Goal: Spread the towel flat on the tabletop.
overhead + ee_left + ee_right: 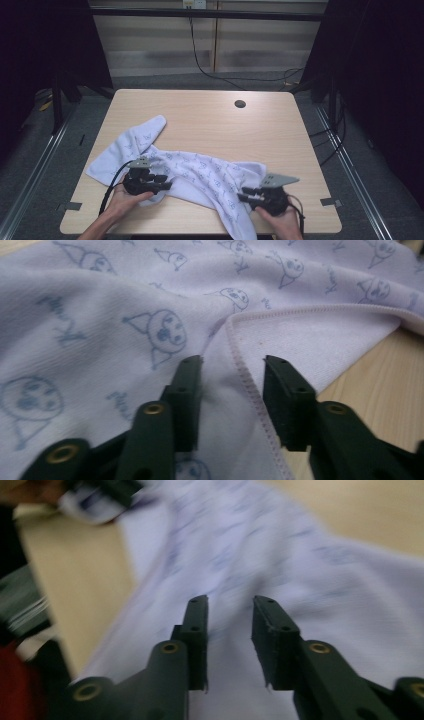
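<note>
Two claws are mine, one in each hand, both low over a pale lilac towel (200,175) printed with small blue faces, which lies crumpled across the near half of the wooden bench (210,120). My left claw (232,365) stands spread, its jaws straddling a stitched hem (245,375) that runs straight ahead between them, bare wood just to its right. My right claw (230,605) is also spread, hovering over plain cloth; its view is blurred. I judge the step to be taking hold of the towel's edges: I should lower the left claw until the hem sits deep between the pads, then close squarely on one layer. No containers are on the bench.
</note>
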`<action>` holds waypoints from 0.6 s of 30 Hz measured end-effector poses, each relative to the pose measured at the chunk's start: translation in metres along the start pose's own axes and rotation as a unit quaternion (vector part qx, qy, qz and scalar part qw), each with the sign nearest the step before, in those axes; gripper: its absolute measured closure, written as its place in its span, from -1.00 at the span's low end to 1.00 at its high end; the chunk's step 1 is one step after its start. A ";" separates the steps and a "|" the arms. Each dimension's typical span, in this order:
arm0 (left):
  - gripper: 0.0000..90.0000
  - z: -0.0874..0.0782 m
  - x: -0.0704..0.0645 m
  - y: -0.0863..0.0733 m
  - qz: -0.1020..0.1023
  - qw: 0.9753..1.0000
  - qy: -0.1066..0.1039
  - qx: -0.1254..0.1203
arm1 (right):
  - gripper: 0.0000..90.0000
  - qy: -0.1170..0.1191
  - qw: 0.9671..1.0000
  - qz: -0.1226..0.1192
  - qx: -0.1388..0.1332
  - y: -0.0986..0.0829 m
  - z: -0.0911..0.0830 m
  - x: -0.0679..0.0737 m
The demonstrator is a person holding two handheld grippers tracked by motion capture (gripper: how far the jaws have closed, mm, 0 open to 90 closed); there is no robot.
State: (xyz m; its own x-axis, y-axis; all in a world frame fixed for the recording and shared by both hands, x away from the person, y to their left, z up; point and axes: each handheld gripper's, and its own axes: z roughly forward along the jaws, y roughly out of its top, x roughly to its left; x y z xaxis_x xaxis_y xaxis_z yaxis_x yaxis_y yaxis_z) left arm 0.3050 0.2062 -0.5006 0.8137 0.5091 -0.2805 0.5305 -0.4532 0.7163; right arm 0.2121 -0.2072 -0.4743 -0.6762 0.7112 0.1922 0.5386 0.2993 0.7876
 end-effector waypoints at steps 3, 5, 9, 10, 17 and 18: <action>0.86 -0.005 0.002 -0.006 0.016 1.000 0.006 0.002 | 0.32 -0.074 0.997 0.028 -0.017 0.015 -0.005 -0.049; 0.88 -0.006 0.003 -0.006 0.014 1.000 0.004 0.002 | 0.29 -0.086 0.996 0.029 -0.014 0.018 -0.002 -0.058; 0.90 -0.007 0.004 -0.006 0.005 1.000 -0.001 -0.004 | 0.07 -0.129 0.990 0.048 0.013 0.025 0.020 -0.092; 0.90 -0.007 0.004 -0.006 0.005 1.000 -0.001 -0.004 | 0.07 -0.120 0.991 0.052 0.016 0.024 0.024 -0.095; 0.92 -0.032 0.006 0.001 -0.008 0.998 -0.007 -0.067 | 0.91 -0.098 0.994 0.055 -0.002 0.031 0.022 -0.095; 0.92 -0.038 0.008 0.002 -0.008 0.997 -0.003 -0.078 | 0.92 -0.103 0.993 0.053 -0.009 0.035 0.017 -0.095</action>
State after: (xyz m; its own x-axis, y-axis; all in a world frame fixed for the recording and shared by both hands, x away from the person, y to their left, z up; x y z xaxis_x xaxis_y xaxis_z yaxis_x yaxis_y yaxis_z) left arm 0.3041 0.2369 -0.4770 0.8067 0.5114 -0.2960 0.5009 -0.3261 0.8017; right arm 0.3038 -0.2536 -0.4751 -0.4975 0.8540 0.1525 0.5908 0.2048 0.7804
